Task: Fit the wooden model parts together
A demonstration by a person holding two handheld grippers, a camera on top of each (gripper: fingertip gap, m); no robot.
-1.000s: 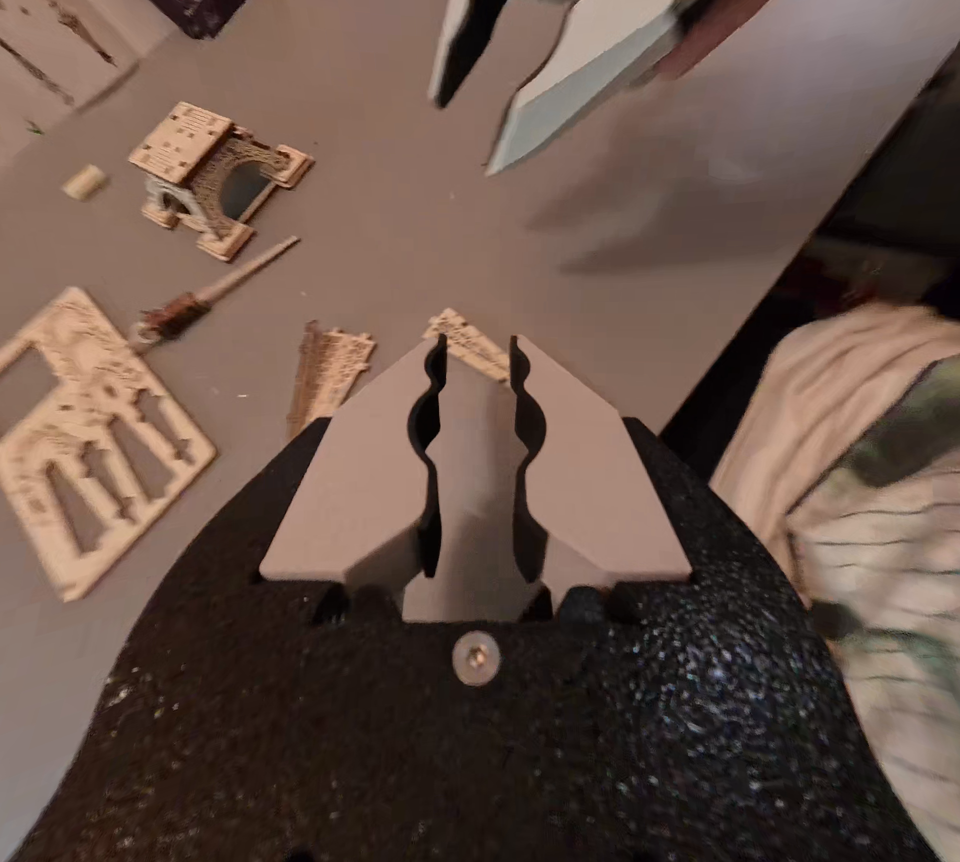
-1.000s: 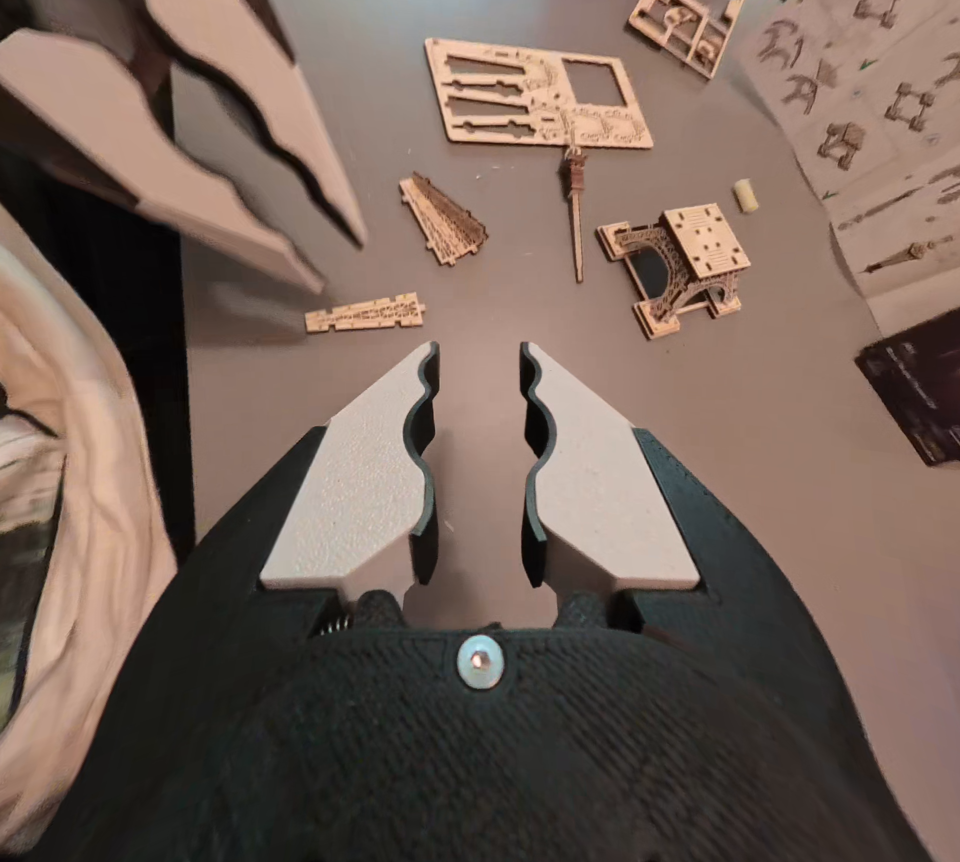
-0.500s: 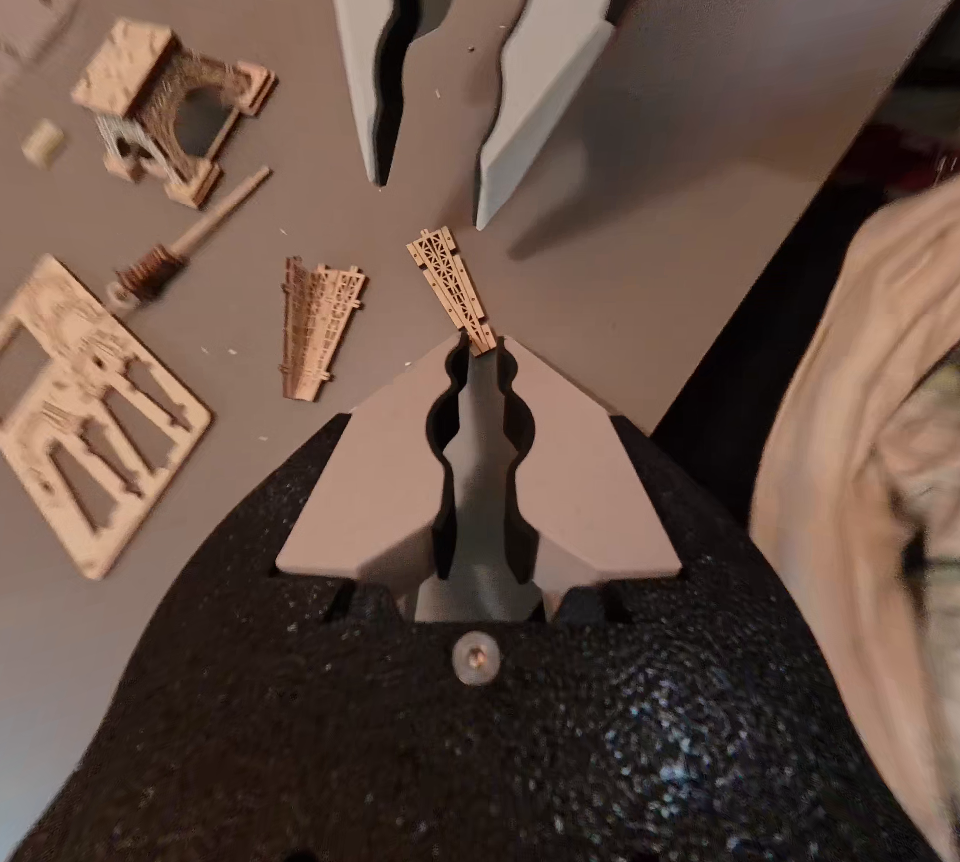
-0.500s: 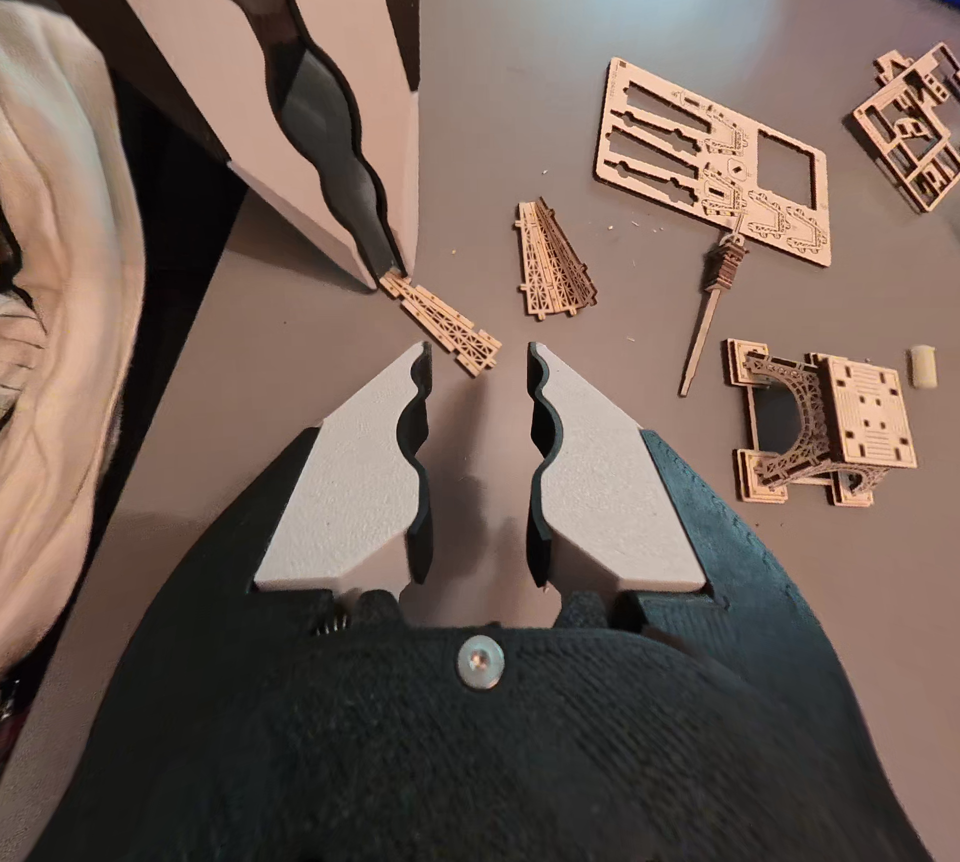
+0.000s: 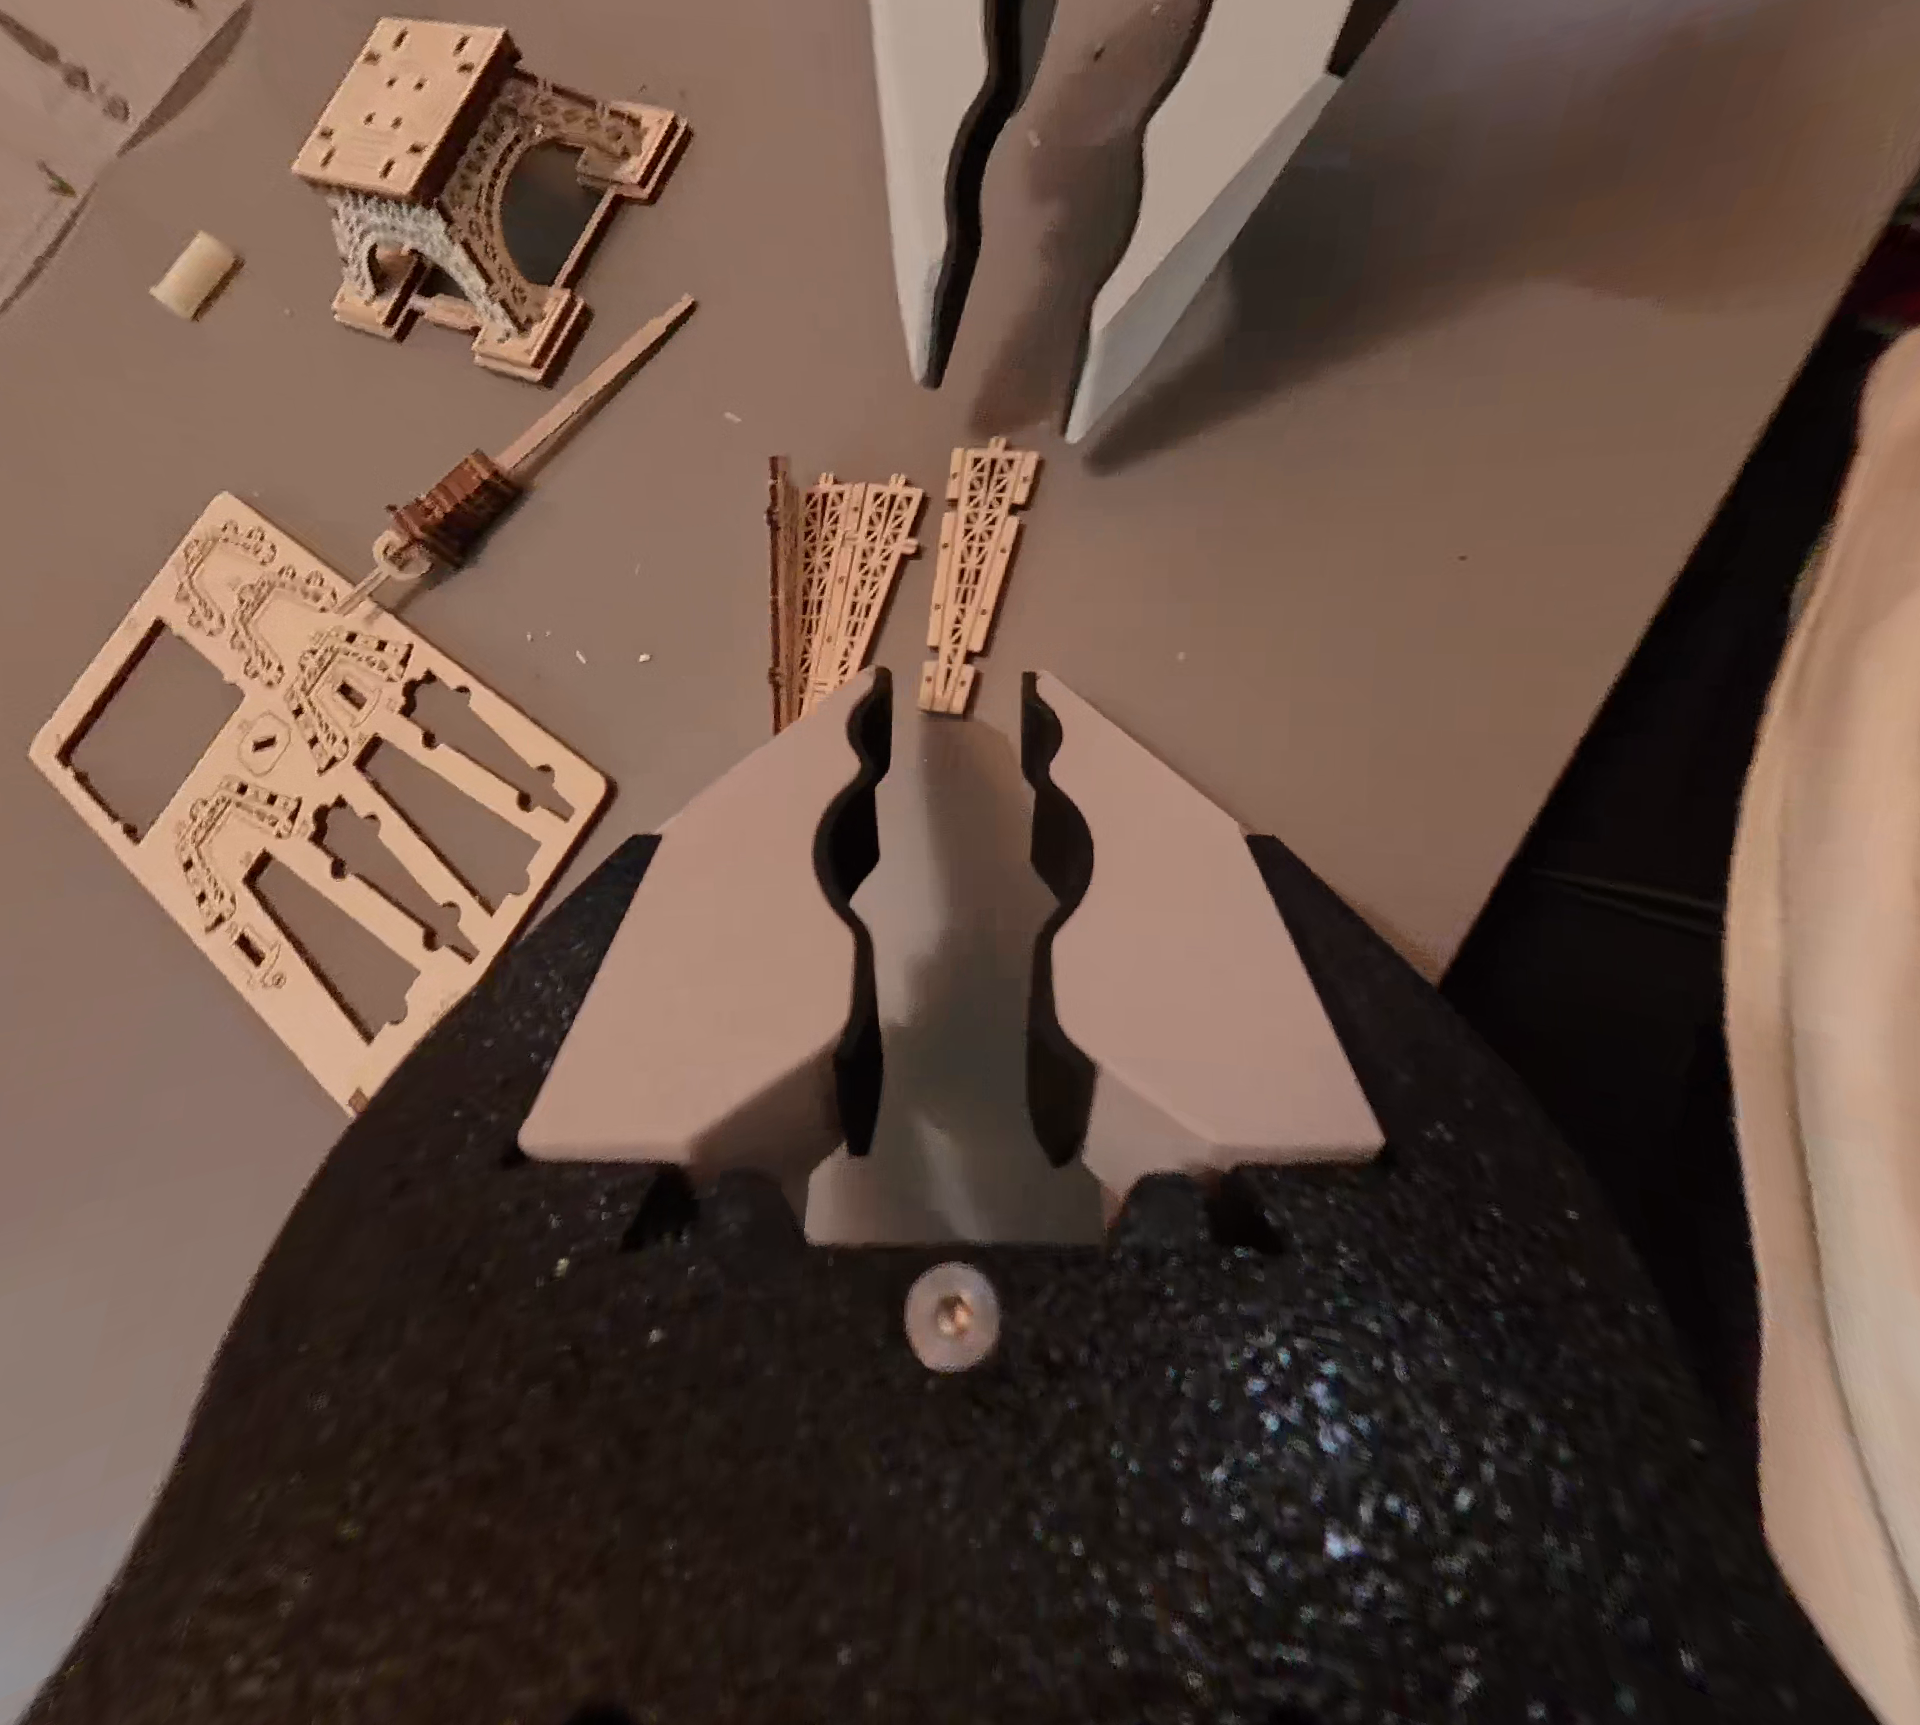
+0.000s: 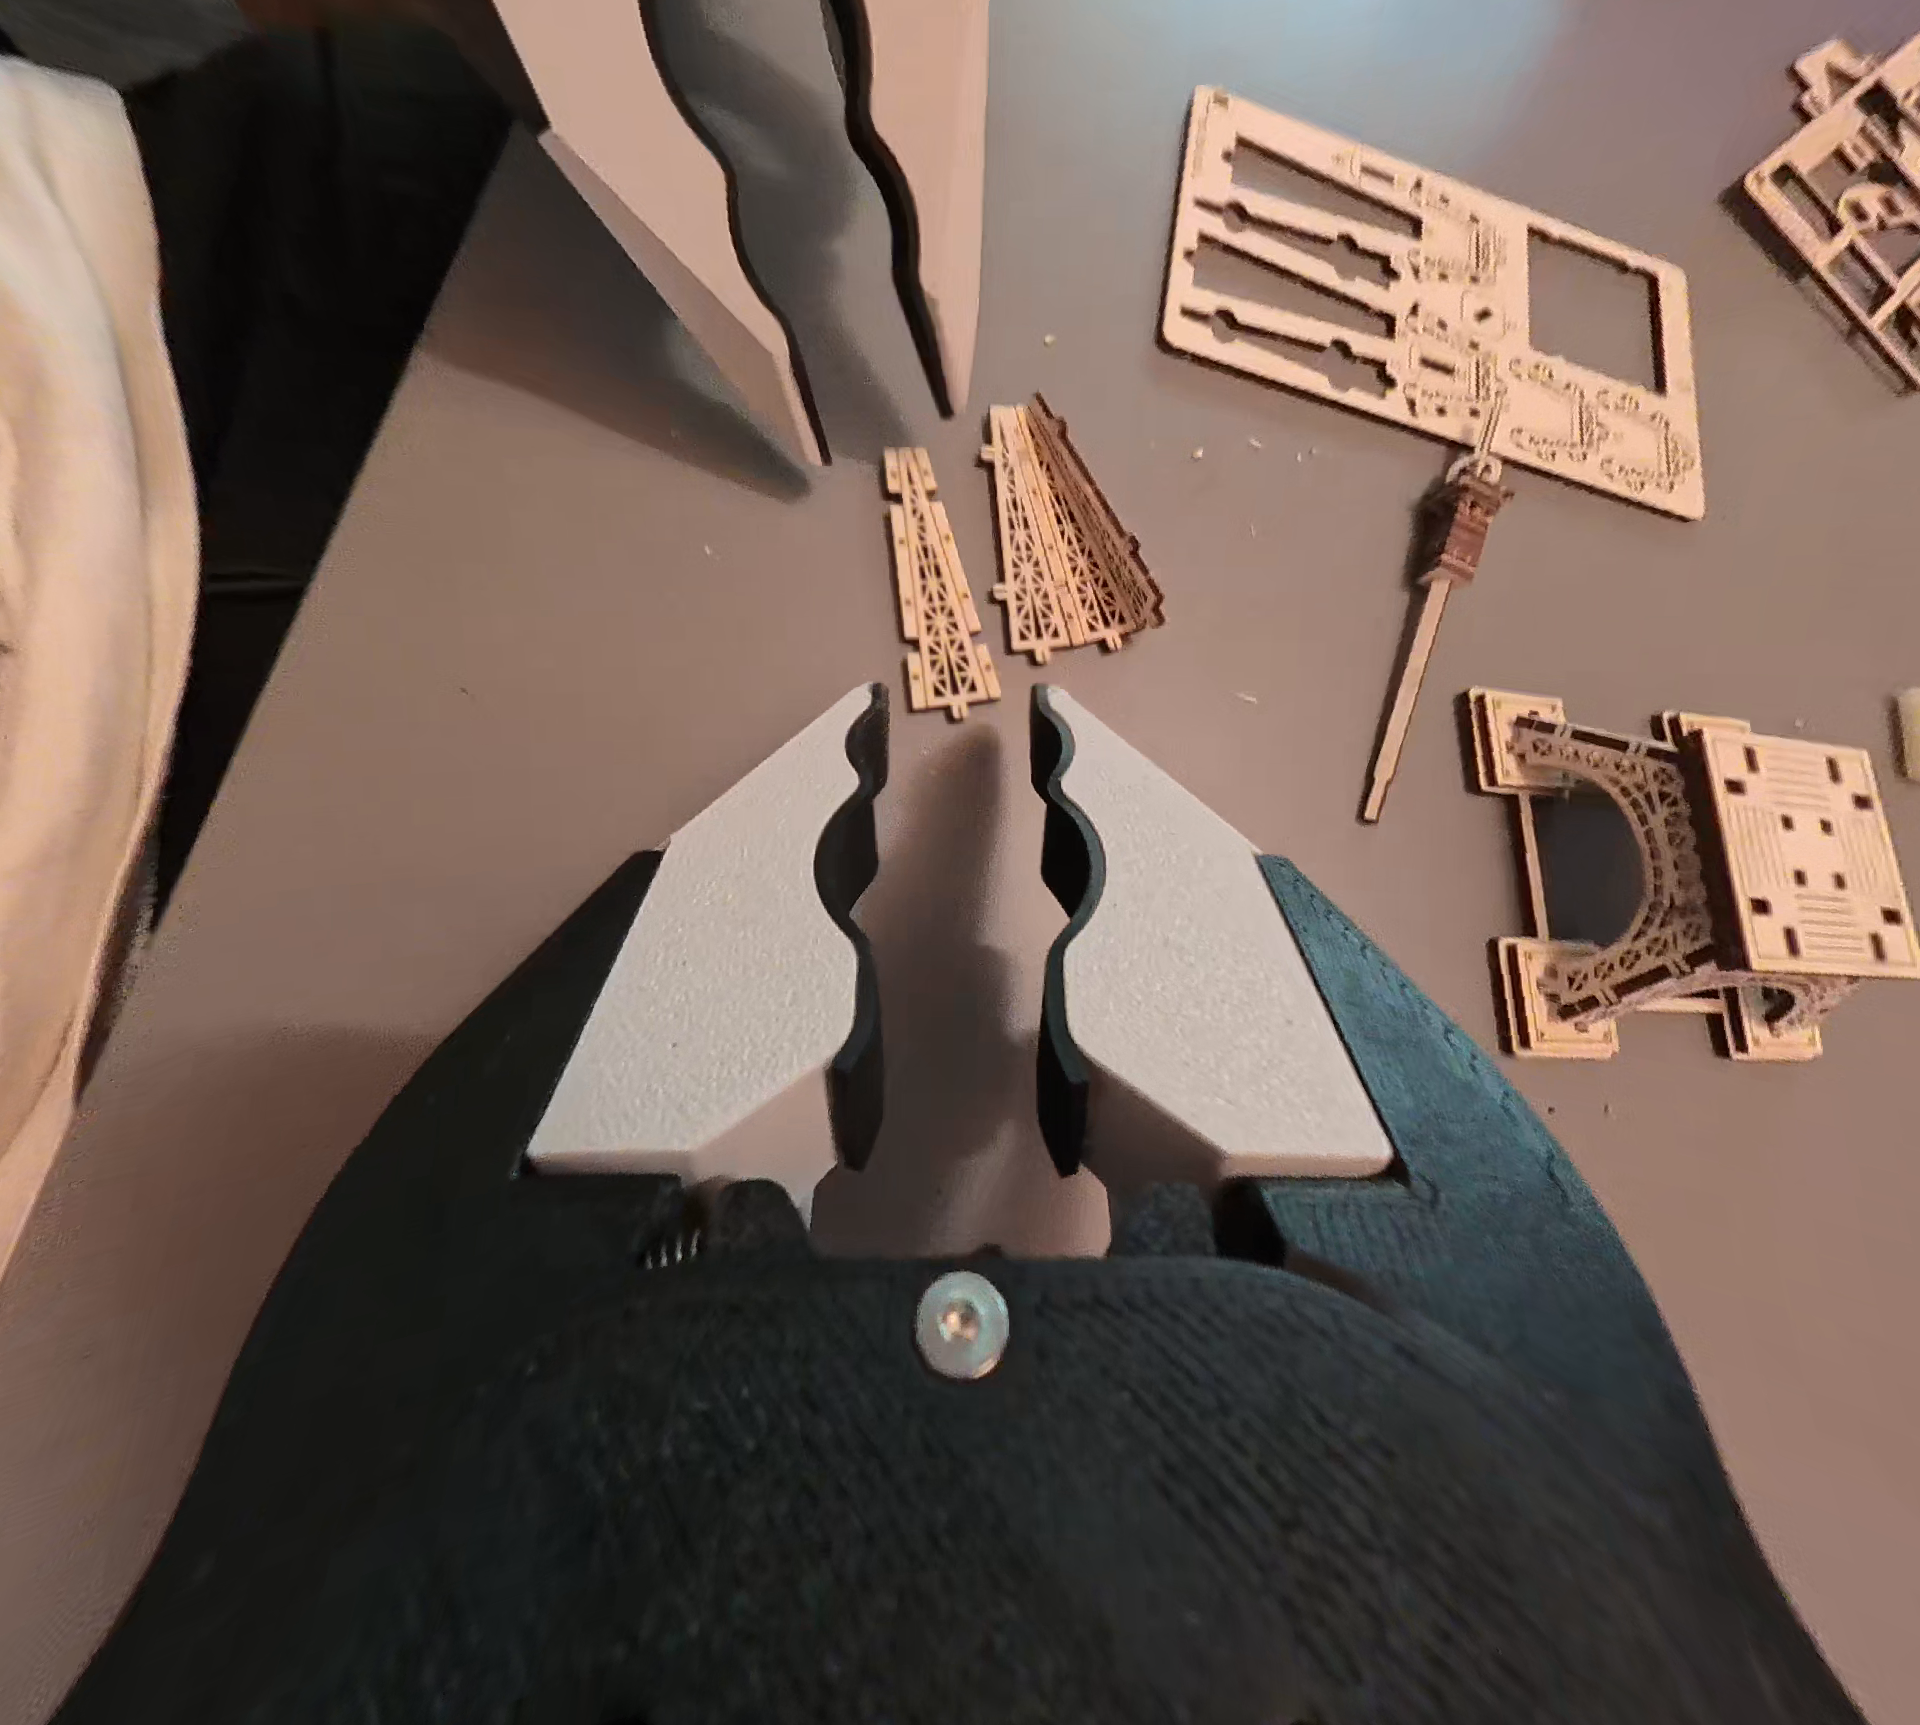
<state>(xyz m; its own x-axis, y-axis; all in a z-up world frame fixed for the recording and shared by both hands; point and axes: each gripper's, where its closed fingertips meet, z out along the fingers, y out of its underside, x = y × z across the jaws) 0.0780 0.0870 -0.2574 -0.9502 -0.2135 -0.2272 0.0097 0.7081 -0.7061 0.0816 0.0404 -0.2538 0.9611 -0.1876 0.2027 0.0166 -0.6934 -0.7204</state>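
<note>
A flat wooden lattice strip [image 5: 974, 574] [image 6: 937, 586] lies on the grey table between the two grippers. Beside it lies a partly joined lattice piece [image 5: 831, 574] [image 6: 1070, 548]. My left gripper [image 5: 956, 683] is open and empty, its tips at the strip's narrow end. My right gripper [image 6: 958, 696] is open and empty, its tips at the strip's wide end. Each gripper shows in the other's view, the right one [image 5: 1003, 397] and the left one [image 6: 883, 428]. The tower base [image 5: 478, 189] [image 6: 1662, 875] and a spire piece [image 5: 520, 460] [image 6: 1439, 595] lie farther off.
A punched-out wooden sheet [image 5: 301, 802] [image 6: 1434, 304] lies flat on the table, and another sheet [image 6: 1849, 189] is at the far right. A small pale cylinder [image 5: 195, 288] sits near the base. The table edge [image 5: 1621, 740] runs close by, with a person's pale clothing [image 6: 73, 470] beyond it. The tips of one gripper are about 6 cm away from the tips of the other. Both grippers' tips are roughly 4 cm from the partly joined lattice piece [image 5: 831, 574]. It turns up in the right wrist view [image 6: 1063, 547] as well.
Both grippers moved in along the lattice strip, which has turned to lie in line between them. My left gripper's jaws have opened wider than half a second ago.
</note>
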